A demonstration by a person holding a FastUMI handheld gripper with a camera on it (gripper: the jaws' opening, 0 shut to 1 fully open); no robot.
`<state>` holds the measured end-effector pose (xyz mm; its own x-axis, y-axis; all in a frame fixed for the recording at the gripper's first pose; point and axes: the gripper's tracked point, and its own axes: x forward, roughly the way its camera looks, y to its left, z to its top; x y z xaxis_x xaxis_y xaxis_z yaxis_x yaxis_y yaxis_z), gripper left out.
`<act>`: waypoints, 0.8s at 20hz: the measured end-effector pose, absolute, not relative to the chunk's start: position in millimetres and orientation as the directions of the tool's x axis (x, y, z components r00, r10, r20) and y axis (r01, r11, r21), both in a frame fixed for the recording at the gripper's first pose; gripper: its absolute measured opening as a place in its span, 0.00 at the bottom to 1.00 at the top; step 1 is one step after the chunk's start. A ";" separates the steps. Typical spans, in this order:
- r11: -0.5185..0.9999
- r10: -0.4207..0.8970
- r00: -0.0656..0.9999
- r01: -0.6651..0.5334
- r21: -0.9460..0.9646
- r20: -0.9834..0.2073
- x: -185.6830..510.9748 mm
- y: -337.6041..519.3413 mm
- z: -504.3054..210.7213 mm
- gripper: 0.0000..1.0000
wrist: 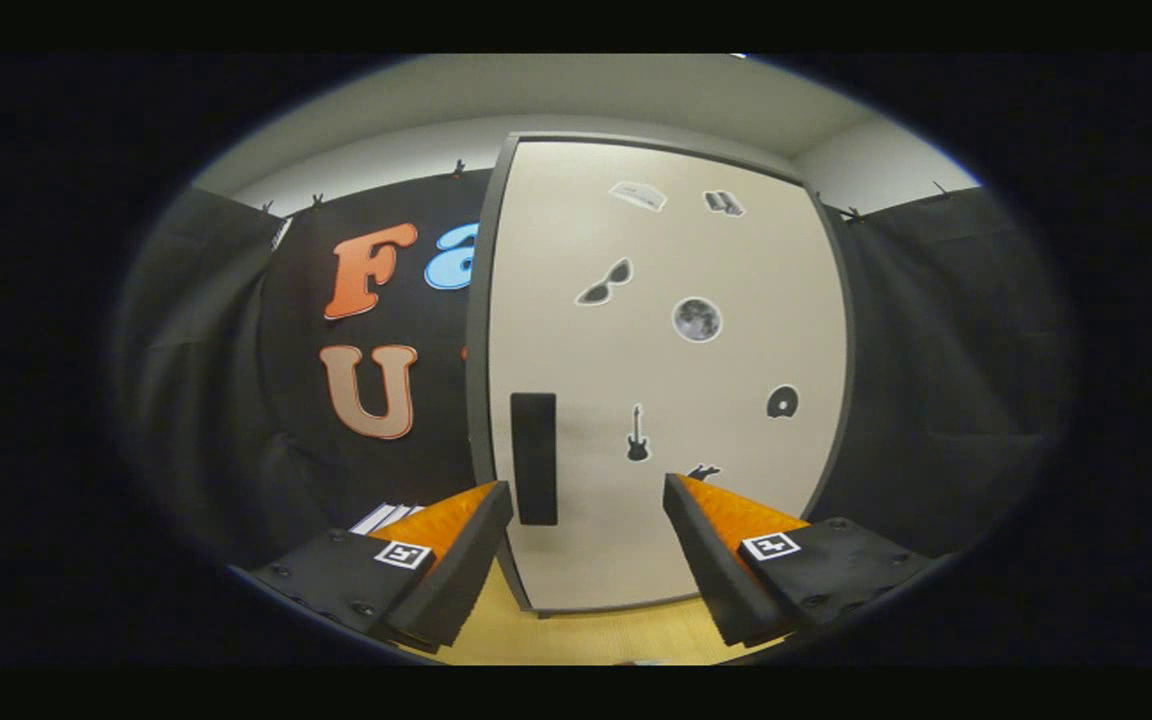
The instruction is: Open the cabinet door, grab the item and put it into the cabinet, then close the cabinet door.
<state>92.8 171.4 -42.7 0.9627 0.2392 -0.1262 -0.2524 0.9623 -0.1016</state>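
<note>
Black cloth hangs all around the booth (936, 330), clipped up along a pale wall under a light ceiling, and a light wood tabletop (586, 635) runs beneath my view. Straight ahead of me stands the cabinet (481, 330), a tall box with a dark grey frame, resting on that tabletop. Its cream-coloured door (576, 250) faces me and lies flush in the frame, so it is closed.

A dark rectangular handle (534, 458) sits upright low on the door, close to its left side. Small stickers are scattered over the door face: a pair of sunglasses (606, 283), a round moon (697, 319), a little guitar (638, 435), a dark rounded shape (782, 402) off to the right, and two pale ones near the top that I cannot make out.

My gripper (587, 495) has its fingers spread wide apart, with nothing between them but the lower part of the door beyond. The handle stands just ahead of my left finger (466, 560), slightly inside it; I am not touching it. Past the left finger some flat white things (383, 517) lie on the table; I cannot tell what they are.
</note>
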 end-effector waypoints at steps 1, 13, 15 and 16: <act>0.959 0.248 0.959 -0.263 -0.102 -0.138 101.2 179.0 -47.4 0.98; 0.957 0.274 0.937 -0.288 -0.036 -0.218 159.9 204.0 -78.2 0.62; 0.959 0.265 0.939 -0.280 -0.037 -0.219 157.2 202.8 -77.0 0.41; 0.959 0.266 0.938 -0.280 -0.035 -0.220 157.6 203.1 -76.9 0.40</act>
